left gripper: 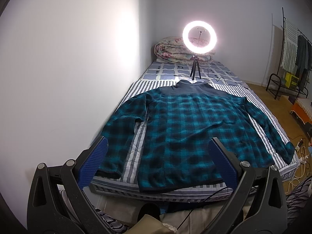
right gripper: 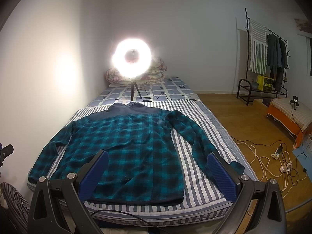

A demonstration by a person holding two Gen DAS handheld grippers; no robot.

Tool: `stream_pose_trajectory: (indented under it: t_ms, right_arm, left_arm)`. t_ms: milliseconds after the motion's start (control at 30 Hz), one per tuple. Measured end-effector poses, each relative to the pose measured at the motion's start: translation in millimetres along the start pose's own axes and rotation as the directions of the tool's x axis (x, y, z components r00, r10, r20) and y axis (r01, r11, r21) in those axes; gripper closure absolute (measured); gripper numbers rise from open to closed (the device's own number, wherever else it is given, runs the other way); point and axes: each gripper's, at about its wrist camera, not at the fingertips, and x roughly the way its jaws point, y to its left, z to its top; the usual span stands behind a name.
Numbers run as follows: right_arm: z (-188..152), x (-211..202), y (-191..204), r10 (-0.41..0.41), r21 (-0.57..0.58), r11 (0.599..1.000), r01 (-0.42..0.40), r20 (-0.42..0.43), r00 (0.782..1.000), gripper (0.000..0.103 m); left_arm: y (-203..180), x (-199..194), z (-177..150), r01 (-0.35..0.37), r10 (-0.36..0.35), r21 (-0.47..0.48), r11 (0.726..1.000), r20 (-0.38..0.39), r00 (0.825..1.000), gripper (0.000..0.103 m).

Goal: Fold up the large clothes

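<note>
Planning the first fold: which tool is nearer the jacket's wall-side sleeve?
Left. The left tool hangs open over the wall-side sleeve and hem; the right tool faces the floor-side sleeve.

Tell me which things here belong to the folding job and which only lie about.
Belong: plaid jacket, spread flat on the striped bed cover; left gripper and right gripper, both open.

Lying about: ring light, rolled quilt, clothes rack, floor cables.

striped bed [right gripper: 197, 150] carries plaid jacket [right gripper: 124, 142], ring light [right gripper: 132, 58], folded quilt [left gripper: 171, 50].
</note>
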Motion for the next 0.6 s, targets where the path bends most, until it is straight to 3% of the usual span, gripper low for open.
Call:
stream_pose_trajectory:
  t_ms: [600]
  right_arm:
    - [1.9, 0.8, 4.5, 0.003, -0.008, 1.000, -0.003, 0.002, 1.000, 0.002]
  left_arm:
    - [2.7, 3.8, -2.0, 0.002, -0.002, -0.003, 1.000, 0.000, 1.000, 0.000]
